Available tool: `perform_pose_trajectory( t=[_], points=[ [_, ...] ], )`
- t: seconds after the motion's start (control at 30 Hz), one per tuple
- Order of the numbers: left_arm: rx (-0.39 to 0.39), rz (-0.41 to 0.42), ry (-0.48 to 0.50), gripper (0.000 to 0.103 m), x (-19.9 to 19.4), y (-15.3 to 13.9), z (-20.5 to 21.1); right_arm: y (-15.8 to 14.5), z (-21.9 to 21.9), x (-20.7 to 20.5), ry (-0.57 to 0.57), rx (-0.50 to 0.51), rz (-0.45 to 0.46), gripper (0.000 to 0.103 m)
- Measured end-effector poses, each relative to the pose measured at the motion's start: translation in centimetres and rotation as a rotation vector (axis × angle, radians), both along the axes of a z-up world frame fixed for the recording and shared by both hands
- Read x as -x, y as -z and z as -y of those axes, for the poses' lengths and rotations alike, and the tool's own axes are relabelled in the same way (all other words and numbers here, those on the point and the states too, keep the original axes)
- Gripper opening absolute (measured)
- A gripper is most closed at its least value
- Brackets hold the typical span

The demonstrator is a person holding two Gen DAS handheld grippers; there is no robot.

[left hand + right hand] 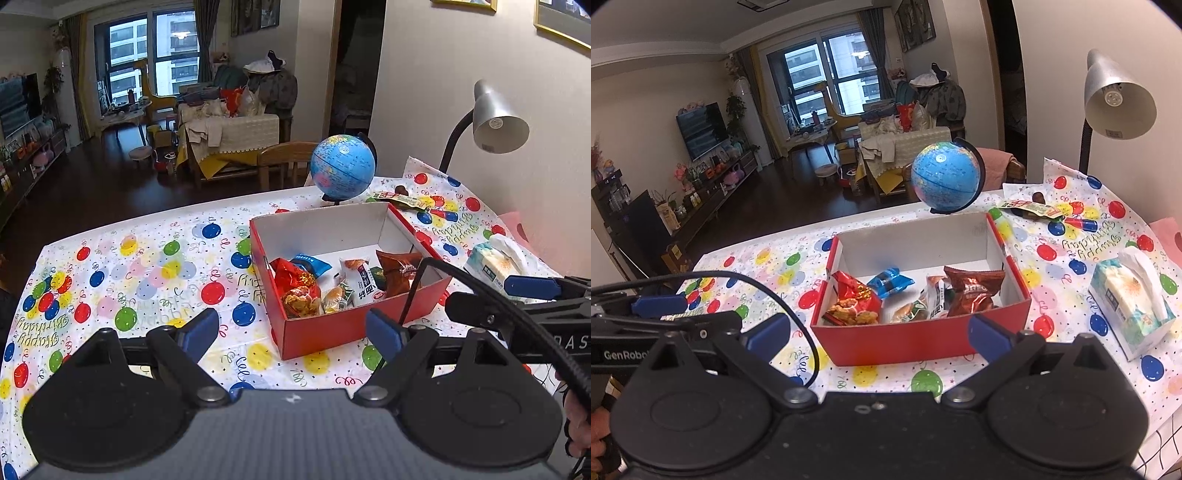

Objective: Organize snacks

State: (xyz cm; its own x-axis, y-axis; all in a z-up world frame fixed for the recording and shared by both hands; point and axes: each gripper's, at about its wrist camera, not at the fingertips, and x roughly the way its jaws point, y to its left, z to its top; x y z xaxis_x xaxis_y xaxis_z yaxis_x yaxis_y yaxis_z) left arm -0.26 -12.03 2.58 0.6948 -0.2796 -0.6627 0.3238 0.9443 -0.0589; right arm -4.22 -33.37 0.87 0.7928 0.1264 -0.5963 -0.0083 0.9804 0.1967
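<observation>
Holding 5 snack packets [971, 295], 1 red box [916, 343].

Home living room around me: television [701, 129] on wall, draped sofa [905, 142], balloon-print birthday tablecloth [147, 266] on table.

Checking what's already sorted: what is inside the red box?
Inside the red box: a red snack bag, blue packet, brown Oreo bag, and white-wrapped bread packets. Anything beneath them is covered.
</observation>
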Motion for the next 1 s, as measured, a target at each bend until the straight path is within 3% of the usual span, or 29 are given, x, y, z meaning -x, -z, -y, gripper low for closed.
perform_pose_trajectory(
  t=[1.0],
  points=[
    [0.011,-0.001,0.012,0.087,-0.16,-0.09,0.19,0.09,0.15,-0.15,0.009,-0.01,-0.005,0.103]
  ],
)
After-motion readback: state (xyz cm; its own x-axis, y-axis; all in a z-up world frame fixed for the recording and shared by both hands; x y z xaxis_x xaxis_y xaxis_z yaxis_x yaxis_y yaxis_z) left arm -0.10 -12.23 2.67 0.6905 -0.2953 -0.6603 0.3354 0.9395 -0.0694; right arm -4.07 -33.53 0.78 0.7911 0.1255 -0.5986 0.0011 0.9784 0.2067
